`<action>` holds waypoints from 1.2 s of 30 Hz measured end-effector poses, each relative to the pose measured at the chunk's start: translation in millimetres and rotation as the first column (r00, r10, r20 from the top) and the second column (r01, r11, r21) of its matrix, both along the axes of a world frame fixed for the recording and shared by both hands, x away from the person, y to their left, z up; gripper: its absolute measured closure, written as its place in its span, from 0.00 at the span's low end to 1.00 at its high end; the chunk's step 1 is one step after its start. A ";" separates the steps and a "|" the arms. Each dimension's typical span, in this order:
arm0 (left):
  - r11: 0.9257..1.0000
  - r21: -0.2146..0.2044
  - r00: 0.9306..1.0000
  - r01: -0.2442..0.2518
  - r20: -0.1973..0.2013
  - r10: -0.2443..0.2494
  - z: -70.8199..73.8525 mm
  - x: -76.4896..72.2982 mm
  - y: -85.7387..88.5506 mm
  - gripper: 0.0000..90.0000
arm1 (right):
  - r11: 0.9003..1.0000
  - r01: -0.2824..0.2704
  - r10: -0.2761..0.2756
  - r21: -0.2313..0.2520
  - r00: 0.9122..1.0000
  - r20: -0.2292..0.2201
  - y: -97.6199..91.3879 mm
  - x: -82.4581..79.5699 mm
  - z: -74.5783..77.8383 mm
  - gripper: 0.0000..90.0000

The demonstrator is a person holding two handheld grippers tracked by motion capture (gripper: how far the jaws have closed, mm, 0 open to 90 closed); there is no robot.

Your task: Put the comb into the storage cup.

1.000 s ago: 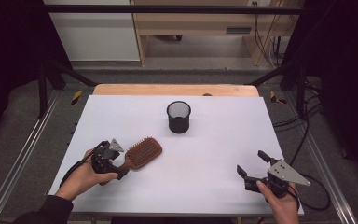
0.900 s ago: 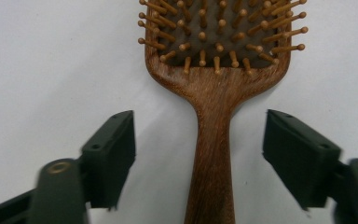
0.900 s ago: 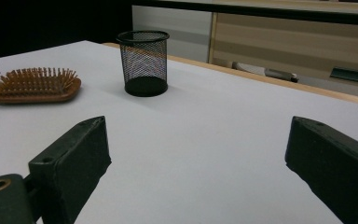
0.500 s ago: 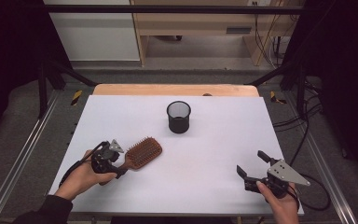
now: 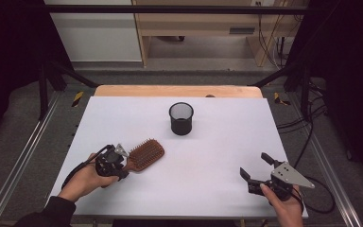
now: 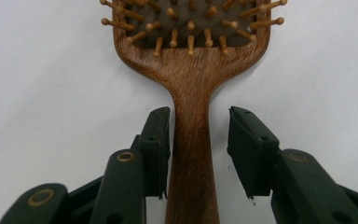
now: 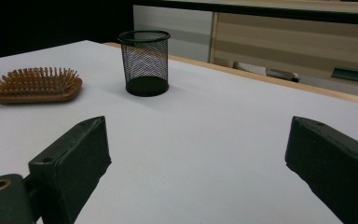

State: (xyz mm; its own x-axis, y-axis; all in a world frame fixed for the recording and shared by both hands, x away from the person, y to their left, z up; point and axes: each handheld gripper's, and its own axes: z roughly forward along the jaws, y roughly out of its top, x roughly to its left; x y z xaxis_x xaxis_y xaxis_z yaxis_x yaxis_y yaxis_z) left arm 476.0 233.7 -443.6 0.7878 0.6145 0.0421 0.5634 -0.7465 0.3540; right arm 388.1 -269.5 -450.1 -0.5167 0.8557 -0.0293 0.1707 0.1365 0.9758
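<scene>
The left gripper [image 6: 199,140] has just been closing around the hairbrush [image 5: 145,154] handle at the table's [image 5: 217,156] near left, one pad apart; squeezing fully comes next. The right gripper [image 5: 257,170] waits wide.

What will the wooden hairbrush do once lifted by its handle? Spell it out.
The hairbrush looks rigid wood, so it likely won't flex. Its broad head may sag nose-down. The left claw has been closing around the smooth handle, one pad still apart, so it might twist.
</scene>
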 end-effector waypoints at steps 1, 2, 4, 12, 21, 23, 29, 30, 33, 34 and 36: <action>1.000 0.003 1.000 -0.001 -0.008 0.001 -0.4 0.3 -0.4 0.67 | 1.000 -0.001 0.001 0.000 1.000 -0.001 0.0 0.0 0.0 0.07; 1.000 0.004 1.000 0.001 -0.011 -0.001 -0.6 0.5 -0.7 0.68 | 1.000 -0.001 0.001 0.000 1.000 -0.001 0.0 0.0 0.0 0.07; 1.000 0.014 1.000 0.003 -0.011 -0.002 -1.0 1.1 -1.7 0.69 | 1.000 -0.003 0.003 0.002 1.000 -0.002 0.2 0.0 -0.1 0.07; 0.999 0.044 1.000 0.009 -0.013 -0.009 -2.6 3.4 -7.0 0.78 | 1.000 -0.008 0.008 -0.001 1.000 -0.003 0.5 0.2 -0.2 0.07; 0.999 0.042 1.000 -0.008 -0.018 0.008 -3.5 5.7 -8.8 0.79 | 1.000 -0.019 0.019 -0.005 1.000 -0.007 2.3 0.1 -0.4 0.07; 0.999 0.035 1.000 -0.010 -0.019 0.011 -3.7 5.7 -8.2 0.80 | 1.000 -0.020 0.020 -0.004 1.000 -0.007 2.4 0.1 -0.5 0.07; 1.000 -0.020 1.000 0.000 0.020 0.000 -5.3 1.3 -1.5 0.80 | 1.000 -0.020 0.020 -0.001 1.000 -0.009 2.1 0.2 -0.6 0.07; 1.000 -0.028 1.000 -0.001 0.020 0.001 -5.3 0.9 0.2 0.80 | 1.000 -0.020 0.020 0.000 1.000 -0.009 2.1 0.4 -0.7 0.07; 0.999 -0.034 0.999 -0.003 0.054 0.005 -4.9 -2.5 3.7 0.80 | 1.000 -0.019 0.019 0.002 1.000 -0.011 1.8 0.4 -0.8 0.07; 0.999 -0.035 0.998 -0.004 0.062 0.007 -4.1 -3.2 4.4 0.80 | 1.000 -0.020 0.020 0.003 1.000 -0.011 1.7 0.6 -0.9 0.07; 0.999 -0.049 0.996 -0.005 0.085 0.009 -1.1 -5.0 5.9 0.80 | 1.000 -0.020 0.020 0.003 1.000 -0.012 1.9 0.9 -1.0 0.07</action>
State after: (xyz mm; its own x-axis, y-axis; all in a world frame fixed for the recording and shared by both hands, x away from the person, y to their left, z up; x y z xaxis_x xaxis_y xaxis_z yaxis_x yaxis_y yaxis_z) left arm 471.0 239.5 -444.7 0.7781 0.6232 0.0787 0.5350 -0.7232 0.4367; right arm 388.9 -267.6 -451.1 -0.5336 0.8455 -0.0211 0.1794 0.1375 0.9741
